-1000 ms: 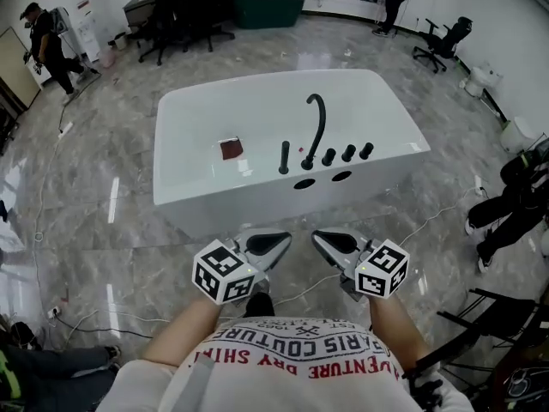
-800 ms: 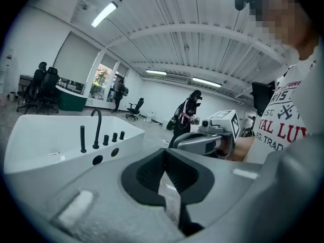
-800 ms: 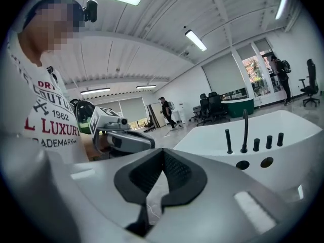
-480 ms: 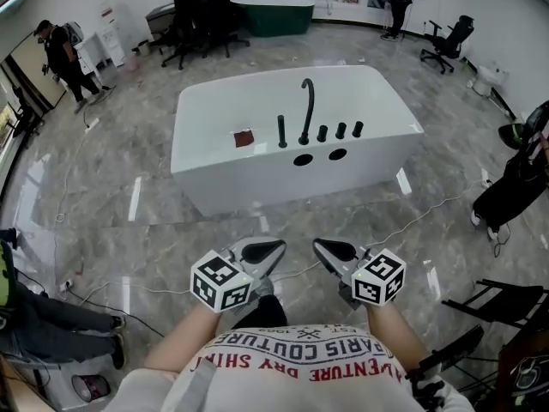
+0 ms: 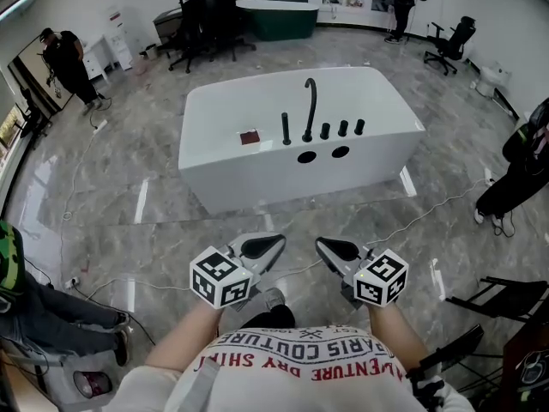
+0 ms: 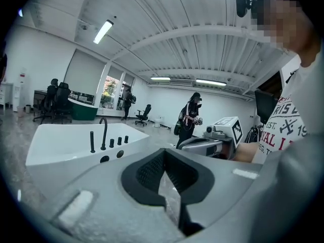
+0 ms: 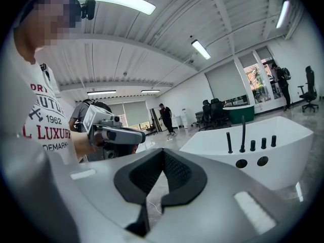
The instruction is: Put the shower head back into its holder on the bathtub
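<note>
A white tub (image 5: 257,168) stands on the floor, well ahead of me. The black shower head (image 5: 286,130) stands upright on its near rim, just left of the curved spout (image 5: 310,106). It looks seated in its holder, though it is too small to be sure. If it needs reseating, I would walk close first, grip the handle low and lower it straight down. My left hand-held gripper (image 5: 280,242) and right hand-held gripper (image 5: 320,244) sit near my chest, both closed and empty.

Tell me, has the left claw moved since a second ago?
Yes. The left claw has backed away from the bathtub; more floor lies between them.
</note>
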The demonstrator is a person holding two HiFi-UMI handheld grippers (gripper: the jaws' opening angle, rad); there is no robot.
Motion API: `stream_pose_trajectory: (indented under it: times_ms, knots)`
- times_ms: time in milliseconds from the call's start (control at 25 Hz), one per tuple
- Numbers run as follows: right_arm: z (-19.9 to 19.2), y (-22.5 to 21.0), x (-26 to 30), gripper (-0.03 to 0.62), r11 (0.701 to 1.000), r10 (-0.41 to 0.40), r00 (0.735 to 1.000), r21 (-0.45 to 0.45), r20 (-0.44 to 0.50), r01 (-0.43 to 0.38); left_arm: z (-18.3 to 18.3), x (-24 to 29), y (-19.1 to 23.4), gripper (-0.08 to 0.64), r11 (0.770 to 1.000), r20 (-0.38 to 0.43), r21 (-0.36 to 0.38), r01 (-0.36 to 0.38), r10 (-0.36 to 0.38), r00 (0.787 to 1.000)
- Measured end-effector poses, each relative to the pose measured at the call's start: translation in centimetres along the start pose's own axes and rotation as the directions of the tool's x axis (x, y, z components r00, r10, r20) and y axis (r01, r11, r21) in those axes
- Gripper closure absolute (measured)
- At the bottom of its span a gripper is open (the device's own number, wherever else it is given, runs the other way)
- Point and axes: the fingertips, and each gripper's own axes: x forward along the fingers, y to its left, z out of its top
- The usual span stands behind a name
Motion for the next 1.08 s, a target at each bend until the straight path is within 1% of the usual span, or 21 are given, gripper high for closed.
stream_pose_trajectory:
  times_ms: [120, 200, 320, 520, 680, 840, 1080]
  knots:
    - [0.8, 0.7, -0.2, 0.589, 0.997, -0.011, 1.0, -0.082, 0.004, 0.011, 0.4, -0.2, -0.5, 0.557, 1.0, 0.019, 0.025, 0.006, -0.007, 1.0]
    - [0.8, 1.2, 0.1, 0.589, 0.994, -0.003, 1.0, -0.107, -0.005, 0.002, 0.4, -0.5, -0.7, 0.557, 0.999, 0.031, 0.038, 0.003, -0.004, 1.0]
    - [0.6, 1.9, 0.7, 0.588, 0.994, 0.007, 1.0, -0.108, -0.017, -0.008, -0.1, -1.2, -0.8, 0.557, 0.999, 0.034, 0.039, 0.005, -0.006, 0.999]
    - [1.7, 2.8, 1.2, 0.589, 0.994, 0.024, 1.0, -0.109, -0.019, -0.026, 0.9, -2.3, -0.6, 0.557, 0.999, 0.046, 0.043, -0.009, 0.007, 0.999]
    - [1.5, 2.9, 0.6, 0.589, 0.995, 0.026, 1.0, -0.101, -0.01, -0.027, 0.6, -2.2, -1.4, 0.557, 0.998, 0.037, 0.056, -0.012, 0.009, 0.999]
    - [0.3, 2.8, -0.3, 0.589, 0.996, 0.025, 1.0, -0.09, -0.012, -0.026, -0.2, -1.9, -2.1, 0.557, 0.998, 0.031, 0.06, -0.014, 0.012, 0.999]
    - [1.5, 4.0, -1.0, 0.588, 0.997, 0.012, 1.0, -0.081, -0.002, -0.012, 0.7, -2.8, -3.1, 0.557, 0.998, 0.016, 0.065, 0.003, -0.004, 1.0]
